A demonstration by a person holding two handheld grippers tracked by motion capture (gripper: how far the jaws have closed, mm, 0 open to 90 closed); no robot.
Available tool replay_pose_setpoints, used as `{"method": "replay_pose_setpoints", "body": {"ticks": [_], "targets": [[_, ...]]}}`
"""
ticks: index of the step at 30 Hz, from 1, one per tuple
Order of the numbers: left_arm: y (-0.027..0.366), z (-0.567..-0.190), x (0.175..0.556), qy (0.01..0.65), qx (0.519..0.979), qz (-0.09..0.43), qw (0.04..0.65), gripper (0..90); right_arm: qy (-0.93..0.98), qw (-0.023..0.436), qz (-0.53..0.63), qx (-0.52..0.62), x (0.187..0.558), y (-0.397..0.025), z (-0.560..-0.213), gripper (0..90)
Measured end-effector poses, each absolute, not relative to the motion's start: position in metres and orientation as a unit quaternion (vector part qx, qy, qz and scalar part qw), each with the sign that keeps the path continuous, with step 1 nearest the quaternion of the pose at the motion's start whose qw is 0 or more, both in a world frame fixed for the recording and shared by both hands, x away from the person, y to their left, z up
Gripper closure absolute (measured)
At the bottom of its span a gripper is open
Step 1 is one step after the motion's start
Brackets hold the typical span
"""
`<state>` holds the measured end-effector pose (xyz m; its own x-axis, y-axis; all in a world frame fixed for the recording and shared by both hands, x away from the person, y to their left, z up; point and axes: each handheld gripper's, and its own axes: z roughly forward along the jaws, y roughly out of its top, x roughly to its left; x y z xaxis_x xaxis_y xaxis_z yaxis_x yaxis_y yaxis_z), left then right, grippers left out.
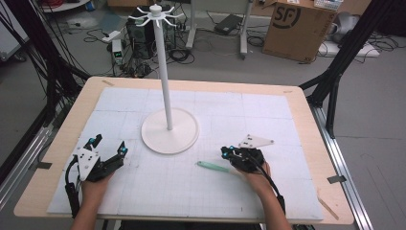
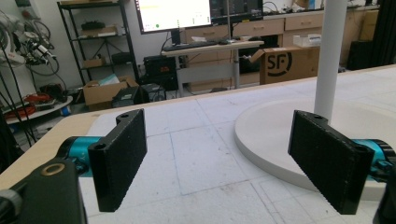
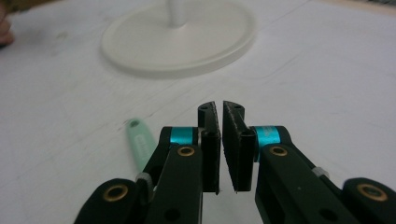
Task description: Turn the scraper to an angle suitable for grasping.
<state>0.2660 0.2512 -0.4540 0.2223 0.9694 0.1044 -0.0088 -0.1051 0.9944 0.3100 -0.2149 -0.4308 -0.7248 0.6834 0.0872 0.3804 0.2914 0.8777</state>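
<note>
Resting at seven o'clock, left gripper jaws spread wide, right gripper at four o'clock, jaws pinched together empty, green stick just beside, white stand centre.

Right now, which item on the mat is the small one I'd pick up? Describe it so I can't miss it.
Start at the white stand with its round base, mid-mat. Go toward the person's side and right: the mint-green stick lies flat, just left of the right gripper. It is the only coloured, loose thing on the white mat.
</note>
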Motion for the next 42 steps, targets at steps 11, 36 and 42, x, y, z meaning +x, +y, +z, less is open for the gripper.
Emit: {"method": "replay_pose_setpoints", "body": {"ticks": [11,36,42], "targets": [[0.251,-0.454,0.266,0.414,0.579,0.466,0.525,20.0,0.649,0.304,0.530,0.453,0.272,-0.267,-0.434,73.0],[0.252,-0.454,0.266,0.415,0.579,0.465,0.526,20.1,0.561,0.411,0.510,0.507,0.249,-0.292,-0.448,17.3],[0.251,-0.454,0.266,0.414,0.579,0.466,0.525,20.0,0.581,0.393,0.520,0.489,0.249,-0.291,-0.450,16.3]]}}
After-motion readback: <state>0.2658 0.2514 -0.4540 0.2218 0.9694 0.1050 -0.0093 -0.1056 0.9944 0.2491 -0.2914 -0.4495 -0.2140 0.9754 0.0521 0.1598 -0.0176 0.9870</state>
